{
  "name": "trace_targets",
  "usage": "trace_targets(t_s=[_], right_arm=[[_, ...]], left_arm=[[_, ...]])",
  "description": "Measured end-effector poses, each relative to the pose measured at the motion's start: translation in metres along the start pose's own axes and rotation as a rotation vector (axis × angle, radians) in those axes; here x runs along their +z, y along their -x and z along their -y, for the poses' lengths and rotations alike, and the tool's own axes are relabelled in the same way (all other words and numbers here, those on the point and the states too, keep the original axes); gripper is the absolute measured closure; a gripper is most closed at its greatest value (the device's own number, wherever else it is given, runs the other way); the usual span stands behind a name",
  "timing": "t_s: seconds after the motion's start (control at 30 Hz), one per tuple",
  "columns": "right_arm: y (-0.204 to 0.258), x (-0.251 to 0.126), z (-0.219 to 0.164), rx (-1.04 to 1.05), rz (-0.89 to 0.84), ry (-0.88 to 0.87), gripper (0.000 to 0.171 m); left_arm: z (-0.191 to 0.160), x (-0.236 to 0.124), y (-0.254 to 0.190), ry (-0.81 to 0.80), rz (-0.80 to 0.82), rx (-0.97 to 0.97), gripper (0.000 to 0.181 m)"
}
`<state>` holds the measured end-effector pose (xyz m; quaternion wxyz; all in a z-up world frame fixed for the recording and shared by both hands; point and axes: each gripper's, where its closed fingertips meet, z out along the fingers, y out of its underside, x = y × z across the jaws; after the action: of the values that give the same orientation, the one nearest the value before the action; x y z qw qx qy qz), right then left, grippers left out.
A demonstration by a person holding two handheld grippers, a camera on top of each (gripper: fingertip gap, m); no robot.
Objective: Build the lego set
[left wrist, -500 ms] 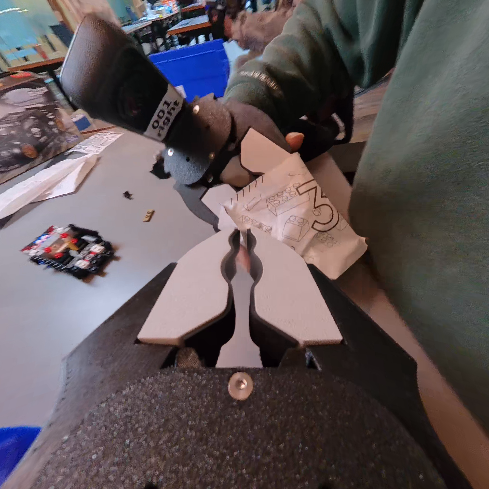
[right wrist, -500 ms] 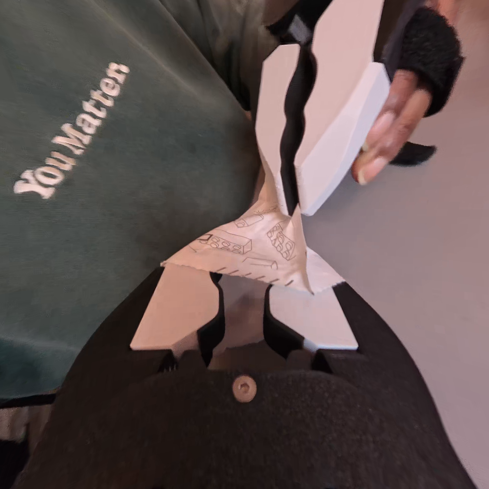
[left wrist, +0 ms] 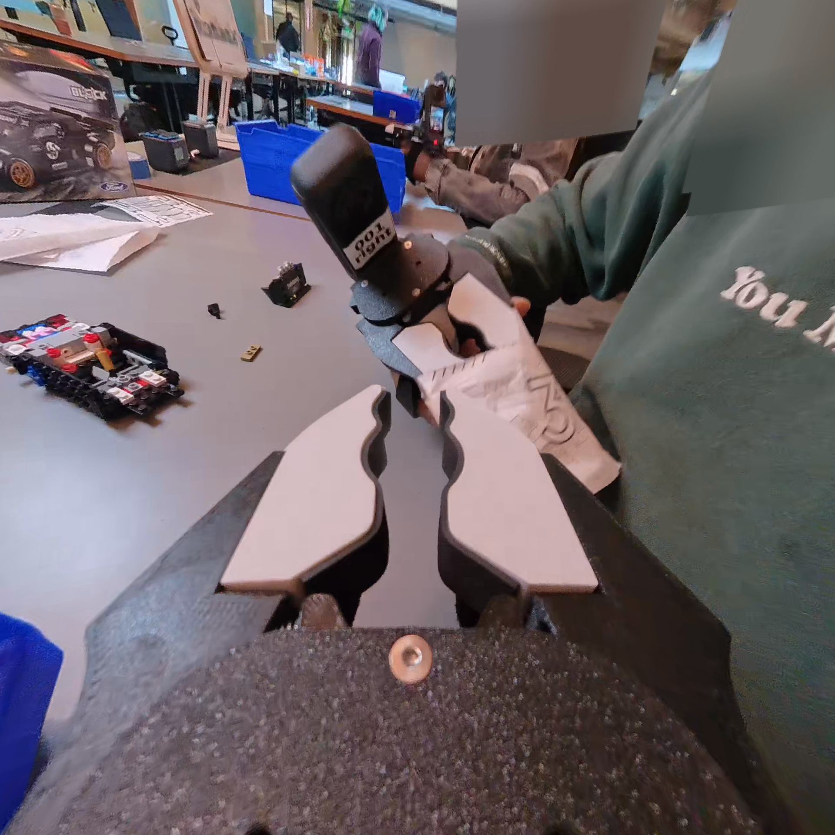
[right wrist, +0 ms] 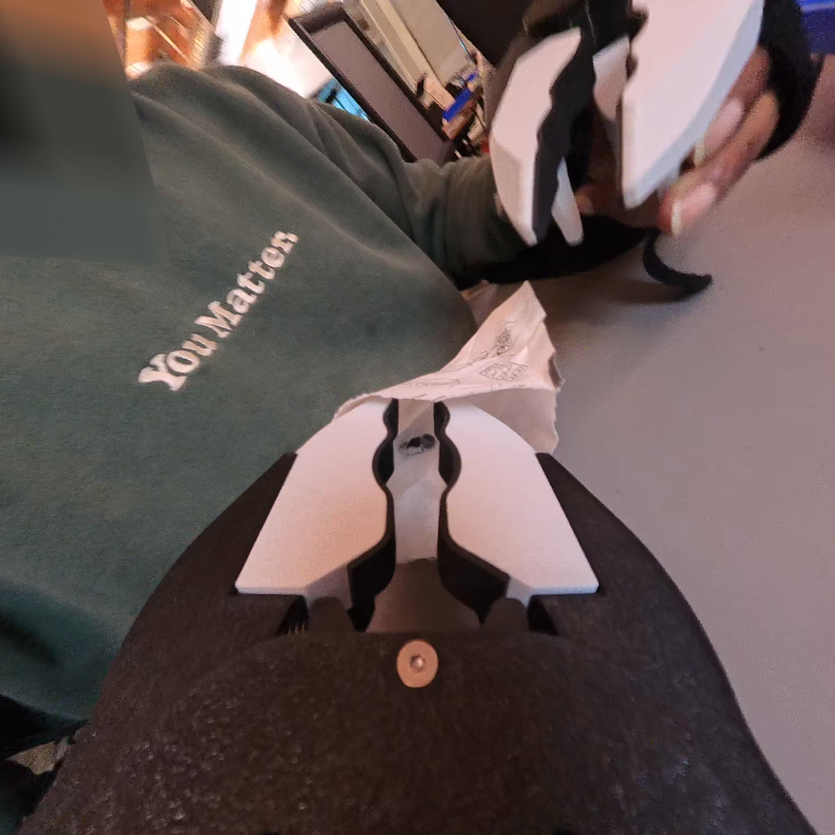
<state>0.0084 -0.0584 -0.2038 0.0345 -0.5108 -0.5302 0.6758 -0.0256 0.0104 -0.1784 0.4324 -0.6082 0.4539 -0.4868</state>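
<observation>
A white paper parts bag (left wrist: 519, 397) with printed brick drawings hangs in the air by the person's green sweatshirt. My right gripper (right wrist: 416, 405) is shut on the bag's top edge (right wrist: 497, 361); it also shows in the left wrist view (left wrist: 452, 339). My left gripper (left wrist: 414, 395) is open and empty, its tips just short of the bag. In the right wrist view it (right wrist: 583, 212) hovers above the bag, jaws apart. A partly built black Lego car chassis (left wrist: 90, 366) lies on the grey table (left wrist: 226, 452) to the left.
Loose on the table are a small black Lego assembly (left wrist: 288, 284), a tiny black piece (left wrist: 214, 310) and a tan plate (left wrist: 250, 353). The set's box (left wrist: 54, 126), white paper bags (left wrist: 77, 244) and a blue bin (left wrist: 280, 158) stand farther back. Left tips to right tips: about 8 centimetres.
My left gripper has let go of the bag, opened and drawn back from it. The bag stays in my right gripper and now hangs from it alone.
</observation>
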Motion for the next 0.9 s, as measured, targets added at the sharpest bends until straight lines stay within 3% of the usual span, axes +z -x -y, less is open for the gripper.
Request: trace_targets(t_s=[0.1, 0.3, 0.43, 0.53, 0.7, 0.77, 0.9], right_arm=[[-0.002, 0.002, -0.003, -0.002, -0.029, 0.013, 0.169], [-0.008, -0.002, -0.001, -0.086, -0.143, 0.019, 0.171], [-0.016, -0.007, 0.008, -0.198, -0.278, 0.015, 0.171], [-0.021, -0.019, 0.017, -0.279, -0.394, 0.005, 0.171], [-0.026, -0.02, 0.017, -0.362, -0.508, 0.069, 0.17], [-0.027, -0.014, 0.018, -0.366, -0.512, 0.078, 0.152], [-0.03, -0.015, 0.029, -0.375, -0.522, 0.032, 0.147]], left_arm=[[-0.003, -0.012, -0.005, 0.04, -0.065, -0.049, 0.162], [-0.092, -0.015, -0.048, 0.509, -0.302, -0.183, 0.155], [-0.062, 0.015, -0.056, 0.332, -0.36, -0.338, 0.17], [-0.056, 0.023, -0.046, 0.286, -0.286, -0.272, 0.181], [-0.043, 0.024, -0.022, 0.207, -0.121, -0.205, 0.181], [-0.04, 0.025, -0.018, 0.191, -0.088, -0.186, 0.181], [-0.032, 0.023, -0.01, 0.143, -0.029, -0.178, 0.181]])
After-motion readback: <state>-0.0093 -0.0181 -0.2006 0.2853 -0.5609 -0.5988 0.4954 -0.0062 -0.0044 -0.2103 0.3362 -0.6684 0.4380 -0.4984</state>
